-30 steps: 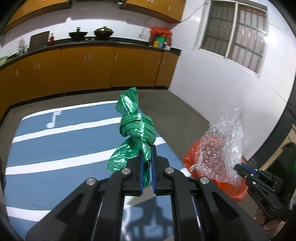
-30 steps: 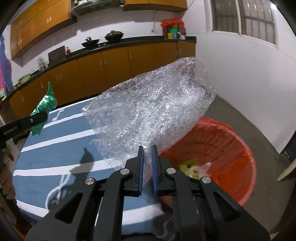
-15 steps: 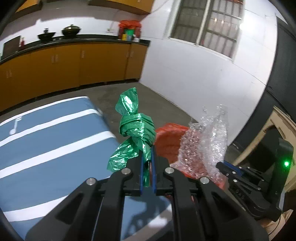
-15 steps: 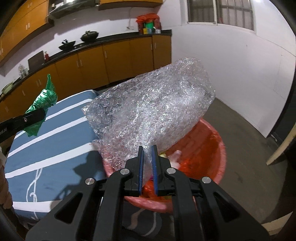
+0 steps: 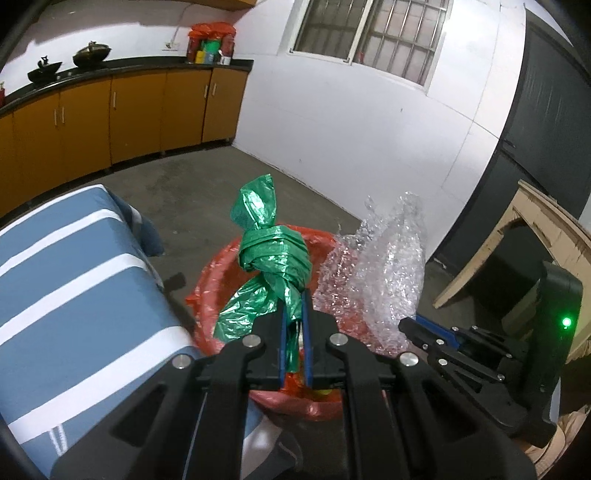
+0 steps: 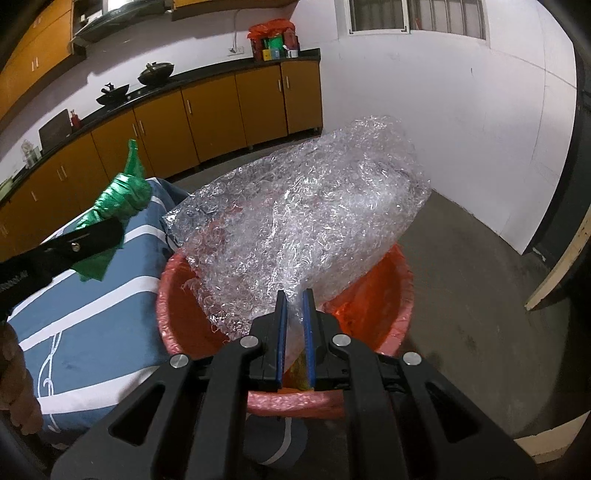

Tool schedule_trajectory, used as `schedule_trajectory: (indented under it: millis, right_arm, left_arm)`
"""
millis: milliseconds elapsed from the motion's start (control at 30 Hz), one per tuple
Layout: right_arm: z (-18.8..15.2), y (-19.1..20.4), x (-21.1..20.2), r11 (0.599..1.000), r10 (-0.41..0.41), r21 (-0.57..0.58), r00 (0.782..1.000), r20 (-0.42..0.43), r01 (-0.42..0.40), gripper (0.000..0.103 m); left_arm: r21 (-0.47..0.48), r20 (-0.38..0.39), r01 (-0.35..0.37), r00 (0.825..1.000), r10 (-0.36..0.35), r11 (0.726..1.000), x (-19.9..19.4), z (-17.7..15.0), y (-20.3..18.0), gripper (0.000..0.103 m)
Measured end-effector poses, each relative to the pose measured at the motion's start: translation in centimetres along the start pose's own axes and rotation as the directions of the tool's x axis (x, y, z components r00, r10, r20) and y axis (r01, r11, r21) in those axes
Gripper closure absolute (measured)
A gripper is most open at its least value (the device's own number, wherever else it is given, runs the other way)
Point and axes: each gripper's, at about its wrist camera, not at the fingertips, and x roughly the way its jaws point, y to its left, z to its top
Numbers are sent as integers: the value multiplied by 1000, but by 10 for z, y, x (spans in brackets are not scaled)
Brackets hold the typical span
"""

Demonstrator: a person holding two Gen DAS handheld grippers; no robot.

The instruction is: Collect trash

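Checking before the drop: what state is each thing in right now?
Left claw: shut on the green plastic bag.
Green plastic bag: knotted, held up in the air.
Right claw: shut on the bubble wrap.
Bubble wrap: crumpled, held over the bin.
Red-lined trash bin: open, some trash already inside.
Cabinet doors: closed.

Orange cabinets [image 5: 136,110] under black counter [image 6: 221,70]; two woks [image 5: 90,53] on top; barred window [image 5: 373,33].

Both cams ride their own grippers, tilted down, right up close over the round red plastic-lined bin [image 5: 218,266] [image 6: 391,295]. Left view sits left of it, right view almost overhead. Shared: bin, blue white-striped cloth [image 5: 66,280] [image 6: 92,317], orange cabinets [image 5: 136,107] [image 6: 221,114].
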Motion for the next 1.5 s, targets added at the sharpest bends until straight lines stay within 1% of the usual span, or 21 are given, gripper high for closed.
schedule_trajectory:
  millis: [233,300,400,467,567,700,767,800,833,867,900,933,967,1033,1100,1233,1300,1367,1500]
  right_arm:
    - [1,-2,9,1000,9,-9,1000,-8,-9,93]
    - [-1,-3,12,1000,12,-3,1000,-15,-12,90]
    - [-4,-7,13,1000,12,4,1000,-23,-12,81]
    - [-5,-7,12,1000,9,6,1000,-23,-9,72]
    - [-7,-9,8,1000,-6,9,1000,-21,6,67]
    - [-9,-14,-3,999,-22,30,1000,4,21,60]
    - [-10,-14,-10,999,-31,33,999,23,30,50]
    - [-9,-13,-17,999,-38,34,998,42,36,47]
    - [-9,-13,-21,999,-40,33,998,54,38,42]
    - [-9,-10,-28,999,-42,33,997,71,39,37]
    - [-8,-8,-33,999,-42,34,995,87,39,34]
    - [-8,-6,-39,999,-41,37,994,102,37,28]
    - [-7,-3,-46,999,-38,40,992,121,33,23]
    - [-7,3,-55,999,-36,45,988,150,29,18]
    - [-6,9,-65,998,-33,51,983,179,24,14]
    - [-7,24,-82,998,-36,59,972,234,23,7]
    - [-8,31,-88,998,-39,51,966,255,27,5]
    - [-10,40,-94,999,-44,35,961,274,36,4]
    - [-14,56,-105,998,-61,2,952,299,63,3]
  left_arm:
    - [1,-50,18,999,-18,1000,28,-1,-11,93]
    - [0,-58,16,998,-16,1000,34,-2,-13,91]
    - [-6,-70,8,998,-9,1000,39,-5,-13,84]
    - [-12,-73,-2,997,1,1000,41,-8,-10,81]
    - [-28,-70,-24,997,22,999,37,-11,-2,77]
    - [-57,-38,-68,997,65,996,20,-13,10,63]
    - [-71,-13,-96,995,96,993,5,-16,17,57]
    - [-75,-4,-107,994,107,991,-1,-17,19,52]
    - [-79,13,-124,992,125,989,-11,-19,21,50]
    - [-82,31,-138,989,141,987,-20,-20,23,45]
    - [-86,56,-159,985,164,984,-33,-23,25,40]
    - [-87,76,-173,981,180,981,-43,-25,26,35]
    - [-89,94,-186,976,194,979,-53,-27,27,33]
    - [-92,131,-216,965,227,972,-73,-31,28,24]
    - [-99,167,-243,952,257,965,-93,-35,29,18]
    - [-110,234,-313,914,330,944,-135,-49,32,8]
    - [-114,260,-356,891,373,928,-152,-57,32,4]
    - [-120,276,-391,870,409,913,-168,-64,32,4]
    - [-139,289,-436,841,458,889,-192,-77,30,4]
